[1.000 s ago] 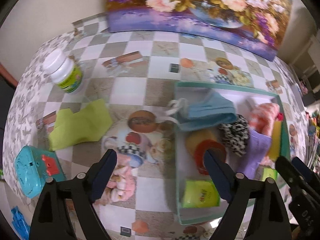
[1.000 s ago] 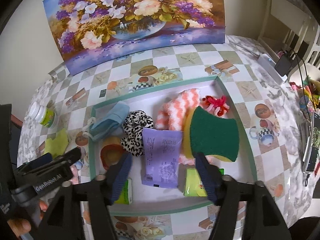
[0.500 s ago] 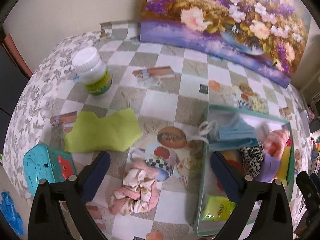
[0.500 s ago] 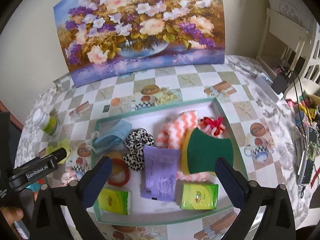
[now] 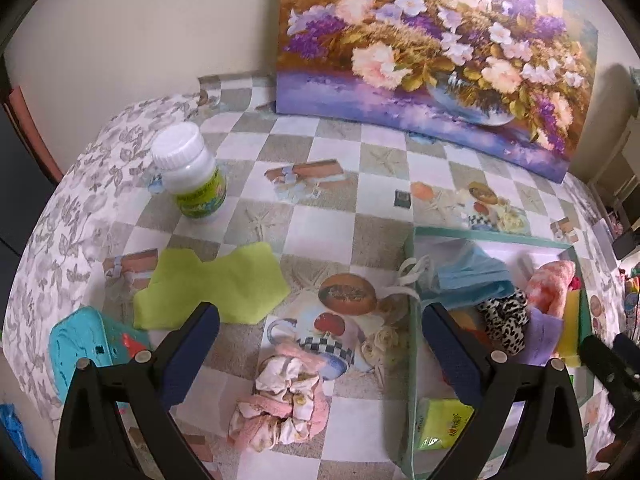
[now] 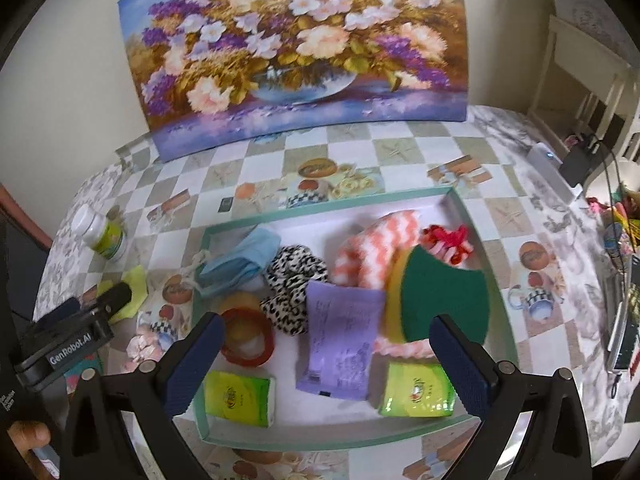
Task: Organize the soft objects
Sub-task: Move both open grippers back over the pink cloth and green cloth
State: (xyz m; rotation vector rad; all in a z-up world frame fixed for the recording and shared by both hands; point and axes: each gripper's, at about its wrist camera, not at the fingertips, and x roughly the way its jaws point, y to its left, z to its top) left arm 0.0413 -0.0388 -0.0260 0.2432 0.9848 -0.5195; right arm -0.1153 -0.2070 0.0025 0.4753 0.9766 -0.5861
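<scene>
In the left wrist view a crumpled pink scrunchie (image 5: 280,404) lies on the checked tablecloth, just below and between the fingers of my open left gripper (image 5: 320,320). A lime-green cloth (image 5: 212,284) lies flat to its upper left. My right gripper (image 6: 326,328) hangs open over the teal-rimmed tray (image 6: 332,442), holding nothing. The tray holds a blue face mask (image 6: 240,264), a leopard scrunchie (image 6: 296,288), a purple packet (image 6: 340,340), a green sponge (image 6: 444,296), an orange-and-white cloth (image 6: 372,244), a red scrunchie (image 6: 448,240), a red tape roll (image 6: 246,332) and two green tissue packs (image 6: 240,396).
A white bottle (image 5: 188,172) stands at the back left. A teal toy (image 5: 88,344) sits by the table's left edge. A flower painting (image 5: 432,52) leans on the wall behind. A phone and cables (image 6: 622,320) lie at the right edge.
Both grippers' jaws have spread wider. The left gripper has swung left off the tray, so the pink scrunchie now lies between its fingers. The right gripper has drawn back from the purple packet.
</scene>
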